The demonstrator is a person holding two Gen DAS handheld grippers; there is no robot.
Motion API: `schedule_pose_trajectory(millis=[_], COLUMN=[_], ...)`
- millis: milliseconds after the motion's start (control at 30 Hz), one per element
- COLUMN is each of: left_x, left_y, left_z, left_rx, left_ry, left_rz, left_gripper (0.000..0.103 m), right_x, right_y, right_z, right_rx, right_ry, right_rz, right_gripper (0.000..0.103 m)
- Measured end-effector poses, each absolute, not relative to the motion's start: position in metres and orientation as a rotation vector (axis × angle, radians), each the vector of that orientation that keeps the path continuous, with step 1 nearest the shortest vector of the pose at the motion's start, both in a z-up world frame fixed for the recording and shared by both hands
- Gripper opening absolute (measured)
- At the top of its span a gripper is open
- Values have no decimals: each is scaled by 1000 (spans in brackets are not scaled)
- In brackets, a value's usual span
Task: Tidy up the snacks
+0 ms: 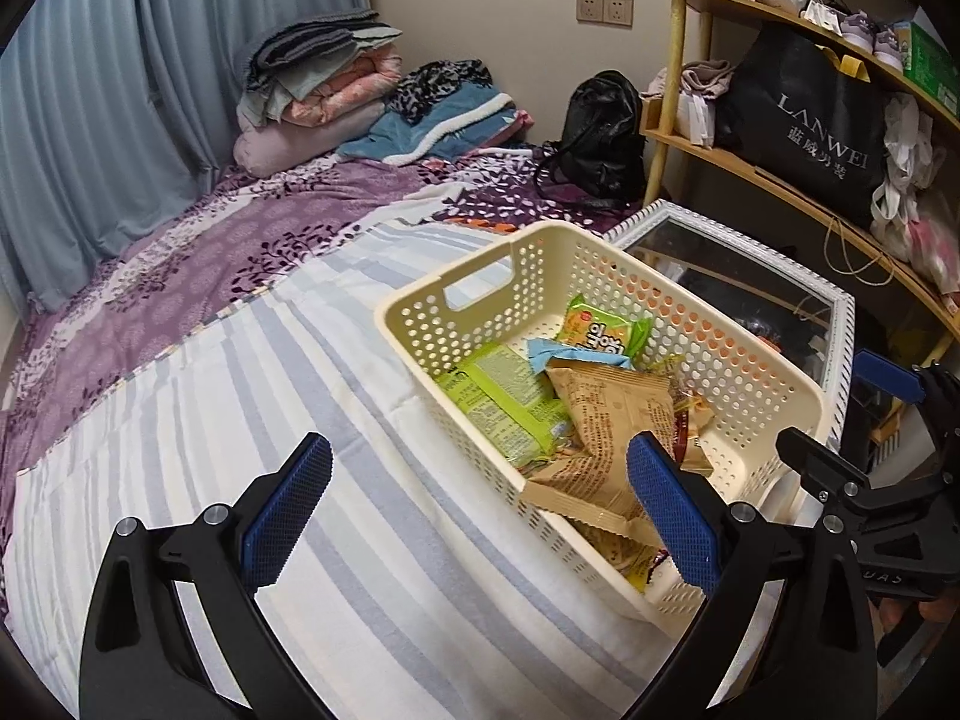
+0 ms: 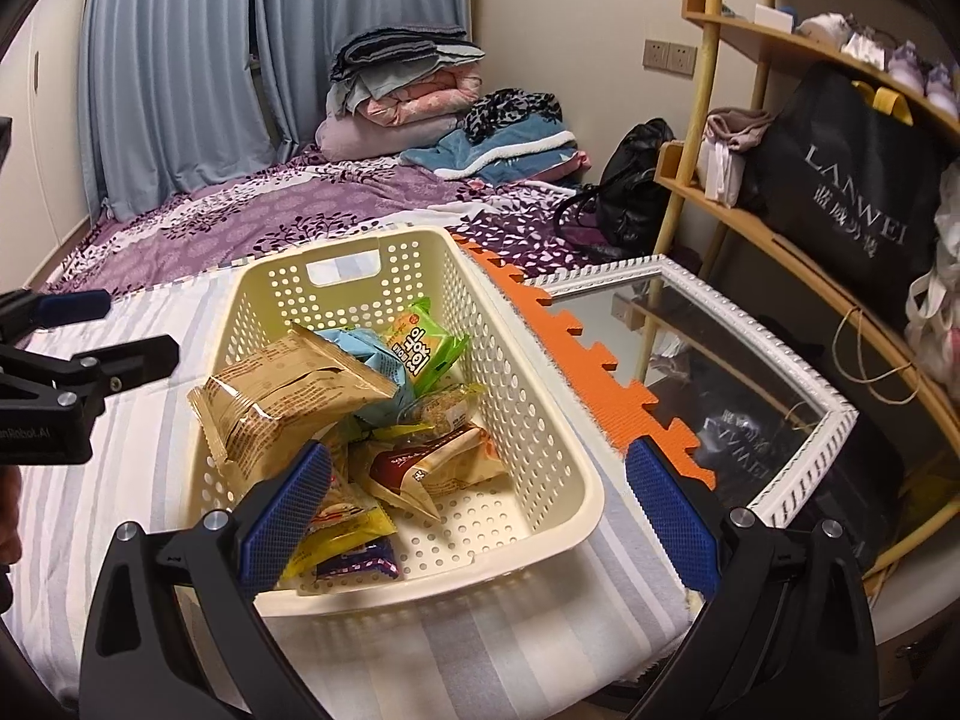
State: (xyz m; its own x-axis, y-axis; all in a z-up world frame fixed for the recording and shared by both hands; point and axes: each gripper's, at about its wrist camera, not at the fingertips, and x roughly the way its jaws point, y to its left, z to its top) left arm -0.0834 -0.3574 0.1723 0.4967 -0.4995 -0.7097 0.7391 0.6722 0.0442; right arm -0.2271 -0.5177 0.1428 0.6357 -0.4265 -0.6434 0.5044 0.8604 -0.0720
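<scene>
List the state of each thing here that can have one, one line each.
left gripper: open, holding nothing
right gripper: open, holding nothing
basket: upright on the striped bedding, partly filled with snack packets
tan snack packet: sealed, tilted on top of the pile
green snack packet: sealed, leaning at the far end
curtains: drawn shut
blankets: folded and stacked

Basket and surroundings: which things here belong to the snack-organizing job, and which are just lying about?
Part of the job:
- cream basket
- tan snack pack
- green snack pack
- blue snack pack
- left gripper and right gripper, both open and empty

Just lying about:
- framed mirror
- black handbag
- folded bedding
- black shopping bag
</scene>
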Motion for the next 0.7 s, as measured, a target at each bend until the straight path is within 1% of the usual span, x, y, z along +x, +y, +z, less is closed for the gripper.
schedule_pose_trajectory(millis=[367,533,700], left_x=[-103,-108,-119], left_y=[-340,-338,-336], left_z=[190,188,185], left_rx=[365,387,459], left_ry=[625,668,640], left_rz=[-710,-686,-689], left_gripper=[100,100,100], right_x=[-230,-233,-236], right_y=[-495,-489,-484], right_z=[153,157,157], right_rx=[44,27,22], right_ry=[695,693,698], right_rz=[-573,-579,-582], right_gripper=[98,98,98])
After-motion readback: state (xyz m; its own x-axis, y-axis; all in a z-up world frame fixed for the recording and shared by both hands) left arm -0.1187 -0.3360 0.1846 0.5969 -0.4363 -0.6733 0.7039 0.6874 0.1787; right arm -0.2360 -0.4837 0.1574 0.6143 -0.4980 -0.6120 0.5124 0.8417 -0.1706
